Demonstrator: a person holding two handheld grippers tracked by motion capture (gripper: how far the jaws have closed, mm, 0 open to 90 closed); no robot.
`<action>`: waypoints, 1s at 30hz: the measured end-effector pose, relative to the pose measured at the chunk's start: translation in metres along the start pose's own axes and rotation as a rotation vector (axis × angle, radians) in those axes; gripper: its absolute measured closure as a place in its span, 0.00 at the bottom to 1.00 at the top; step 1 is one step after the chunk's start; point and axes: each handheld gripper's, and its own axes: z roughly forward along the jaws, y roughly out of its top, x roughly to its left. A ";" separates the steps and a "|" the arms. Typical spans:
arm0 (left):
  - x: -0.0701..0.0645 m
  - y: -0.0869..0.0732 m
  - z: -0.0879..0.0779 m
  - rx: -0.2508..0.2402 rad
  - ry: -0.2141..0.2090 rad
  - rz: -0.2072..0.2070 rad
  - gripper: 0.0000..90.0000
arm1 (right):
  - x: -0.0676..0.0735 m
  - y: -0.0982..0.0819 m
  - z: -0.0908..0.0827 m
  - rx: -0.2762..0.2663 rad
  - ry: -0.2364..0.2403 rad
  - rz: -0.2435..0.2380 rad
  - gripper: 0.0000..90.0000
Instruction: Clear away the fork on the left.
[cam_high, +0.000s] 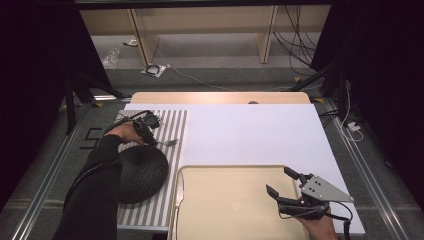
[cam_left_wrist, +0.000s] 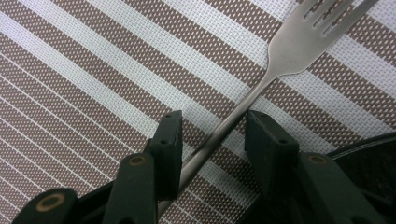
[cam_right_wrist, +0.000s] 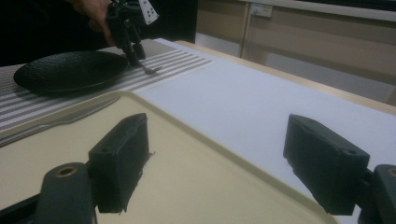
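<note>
Lying on the striped mat (cam_left_wrist: 93, 70) at the far left, just beside the black plate (cam_high: 142, 172), the fork (cam_left_wrist: 261, 84) is being straddled by the left tongs (cam_left_wrist: 212, 135), not yet squeezed. The right tongs (cam_right_wrist: 215, 158) are being held wide apart over the tray (cam_high: 225, 210).

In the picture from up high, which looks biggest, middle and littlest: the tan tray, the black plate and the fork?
1. Tan tray: covers the most of the picture.
2. Black plate: clearly smaller than the tray.
3. Fork: tiny, and partly hidden by the left tool.

The tray lies nearest the camera, but the gaps are too big to change the order.
</note>
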 end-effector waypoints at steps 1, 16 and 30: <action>0.000 0.000 0.000 0.002 -0.006 0.000 0.65 | 0.000 0.000 0.000 0.001 -0.001 -0.001 0.26; -0.001 0.003 0.000 0.022 -0.034 0.010 0.77 | 0.000 0.000 0.000 0.002 -0.001 -0.002 0.26; -0.002 0.004 0.001 0.017 -0.037 0.018 0.93 | 0.000 0.000 0.000 -0.003 -0.002 -0.002 0.26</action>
